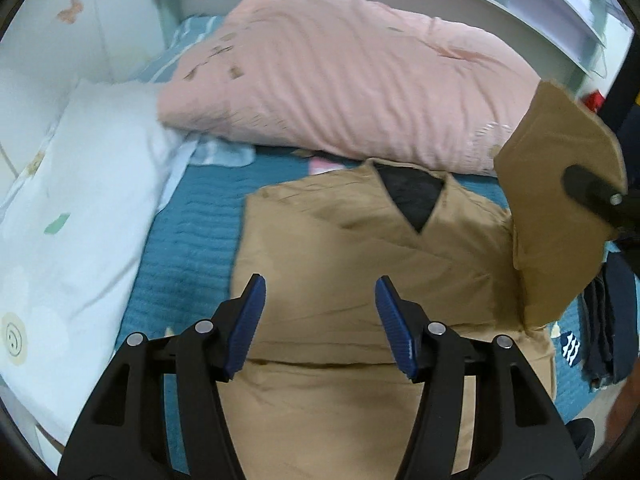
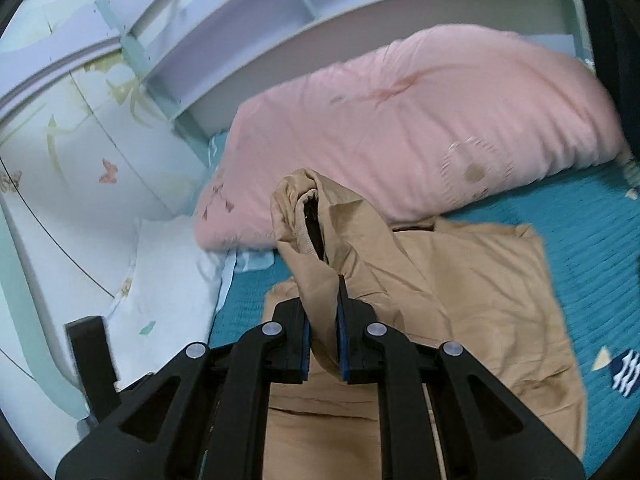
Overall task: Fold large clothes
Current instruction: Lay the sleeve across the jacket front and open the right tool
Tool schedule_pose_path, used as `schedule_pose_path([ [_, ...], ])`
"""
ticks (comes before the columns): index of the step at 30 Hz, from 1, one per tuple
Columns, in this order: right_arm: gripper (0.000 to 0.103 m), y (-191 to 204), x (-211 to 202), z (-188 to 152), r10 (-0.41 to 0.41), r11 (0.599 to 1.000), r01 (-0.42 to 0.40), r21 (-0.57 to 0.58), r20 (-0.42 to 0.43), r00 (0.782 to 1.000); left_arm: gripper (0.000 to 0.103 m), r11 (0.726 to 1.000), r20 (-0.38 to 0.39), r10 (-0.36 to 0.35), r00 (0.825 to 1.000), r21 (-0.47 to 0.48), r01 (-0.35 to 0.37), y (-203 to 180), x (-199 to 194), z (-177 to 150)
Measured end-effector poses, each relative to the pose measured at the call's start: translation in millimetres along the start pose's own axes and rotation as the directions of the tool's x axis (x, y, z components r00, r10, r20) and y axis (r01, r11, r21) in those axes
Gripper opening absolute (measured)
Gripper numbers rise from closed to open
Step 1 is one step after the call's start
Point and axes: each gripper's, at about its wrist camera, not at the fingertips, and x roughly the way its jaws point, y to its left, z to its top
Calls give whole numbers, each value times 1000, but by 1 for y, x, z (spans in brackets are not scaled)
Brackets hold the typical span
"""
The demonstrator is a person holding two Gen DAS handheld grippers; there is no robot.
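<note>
Blue-padded tongs first: the left gripper (image 1: 320,300) stands wide apart with nothing between its pads, hovering above the tan jacket (image 1: 360,272); the right gripper (image 2: 324,308) is pinched narrow on a sleeve (image 2: 316,236) of that jacket, the cloth bunched between its pads and lifted clear of the bed, the cuff opening dark inside; in the left view the raised sleeve hangs at the right edge, above the jacket's side. Tan body of the jacket lies flat on the teal bedspread (image 1: 188,256), its dark-lined neck opening (image 1: 412,196) toward the pink duvet (image 1: 340,76); the duvet lies heaped across the bed just beyond the collar; a white pillow (image 1: 76,208) rests at the left, beside the jacket but apart from it; white shelving (image 2: 320,20) rises behind the duvet.
</note>
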Motion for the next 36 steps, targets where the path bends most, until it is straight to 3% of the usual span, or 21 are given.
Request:
schedule_pose_path([
  [3,14,7,29,-13,21,1000,-22,-13,-70,997,58,1000,-9,16,1000,-21,-16,19,3,-4],
  [6,32,14,45,-25,119,993,-120,0,-121,985,58,998,-31,35,999,-46,-37,35,8,-11],
  [8,53,21,40,-28,170,985,-172,-10,-109,979,58,997,-41,44,998,-64,-46,43,10,-14],
  [10,62,26,29,-29,167,984,-171,-41,-83,982,59,995,-43,47,998,-82,-50,50,12,-16],
  [12,62,24,21,-27,152,986,-157,-62,-79,985,60,994,-50,47,998,-97,-51,52,14,-17],
  [17,62,-4,5,-24,107,994,-108,-25,-46,993,60,996,-36,18,999,-91,-21,35,9,-15],
  [25,61,-65,-18,-20,-37,999,37,37,3,999,60,997,-31,-73,997,-12,73,-33,20,-7],
  [29,33,-84,-19,-22,-42,999,42,5,17,999,60,992,-35,-127,991,-2,127,-62,34,-4],
  [34,16,-92,-3,-34,-100,993,100,-70,-6,995,59,983,-35,-186,982,5,186,-89,58,-6],
  [36,10,-96,9,-41,-103,992,100,-76,-36,994,52,979,-33,-202,979,6,202,-94,68,-9],
])
